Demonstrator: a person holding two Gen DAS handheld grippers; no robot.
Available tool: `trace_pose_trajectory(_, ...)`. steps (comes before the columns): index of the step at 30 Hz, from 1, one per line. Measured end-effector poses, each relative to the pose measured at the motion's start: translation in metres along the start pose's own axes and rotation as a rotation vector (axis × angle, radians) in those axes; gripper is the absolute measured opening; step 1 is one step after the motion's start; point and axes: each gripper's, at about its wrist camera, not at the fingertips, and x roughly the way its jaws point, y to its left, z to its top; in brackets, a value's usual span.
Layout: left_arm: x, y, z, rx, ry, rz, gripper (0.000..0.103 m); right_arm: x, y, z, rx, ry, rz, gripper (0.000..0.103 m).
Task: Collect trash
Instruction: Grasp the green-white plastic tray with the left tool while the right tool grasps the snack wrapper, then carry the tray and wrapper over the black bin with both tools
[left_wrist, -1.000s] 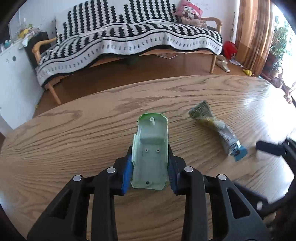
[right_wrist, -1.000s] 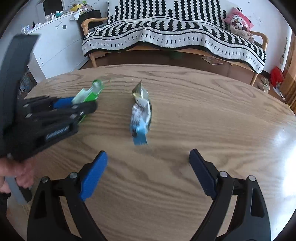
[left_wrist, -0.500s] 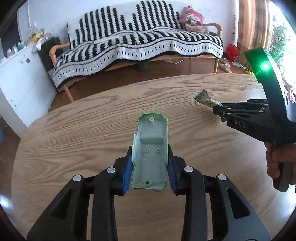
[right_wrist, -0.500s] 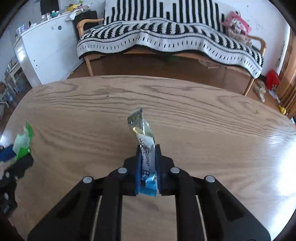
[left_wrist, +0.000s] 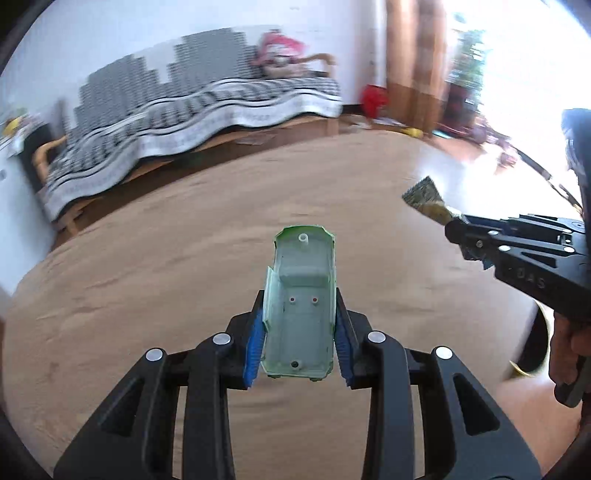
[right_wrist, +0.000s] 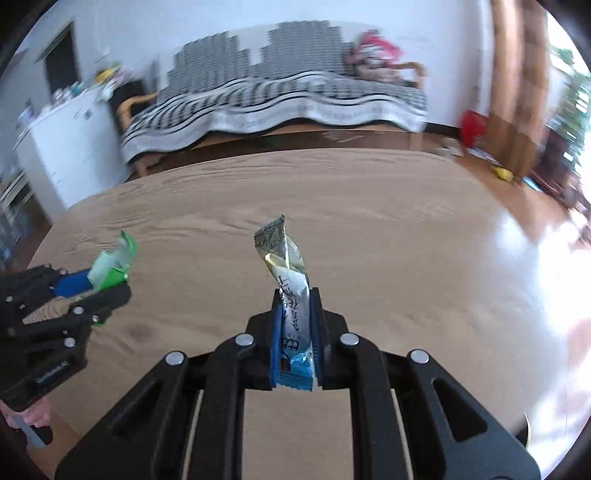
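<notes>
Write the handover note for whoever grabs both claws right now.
Left claw: shut on the green plastic shell, held above the wooden table.
Right claw: shut on the snack wrapper, also lifted off the table.
Done: both pieces of trash are picked up; no other trash shows on the visible tabletop.
Left: carry both to a bin and drop them. No bin is in view, so find it first. Both views are motion-blurred.
</notes>
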Motion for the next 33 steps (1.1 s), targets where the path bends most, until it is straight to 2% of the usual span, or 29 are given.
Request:
trace_pose_trajectory(7,0.005,-0.141,-0.01,0.106,0.007,-0.212,0.032,-0.096,-0.139,-0.1,0.228,-0.024,-0.218,0.014)
trace_pose_trajectory(10,0.009,-0.195,-0.014,0.137,0.02,-0.3,0.033,-0.12,-0.194,-0.146,0.338,-0.004,-0.295,0.014)
trace_pose_trajectory(14,0.009,-0.261,-0.021,0.189,0.016,-0.377,0.032,-0.135,-0.252,-0.207,0.503,0.053,-0.341,0.014)
trace_pose_trajectory(18,0.017,-0.305,-0.026,0.241,0.049,-0.434,0.032,-0.138,-0.282,-0.242,0.573,0.086,-0.362,0.014)
trace_pose_trajectory(25,0.025,-0.333,-0.032,0.285,0.088,-0.448,0.032,-0.129,-0.308,-0.262,0.627,0.099,-0.338,0.014)
trace_pose_trajectory(33,0.046,-0.341,-0.036,0.279,0.146,-0.43,0.033,-0.109,-0.325,-0.256,0.665,0.117,-0.325,0.014)
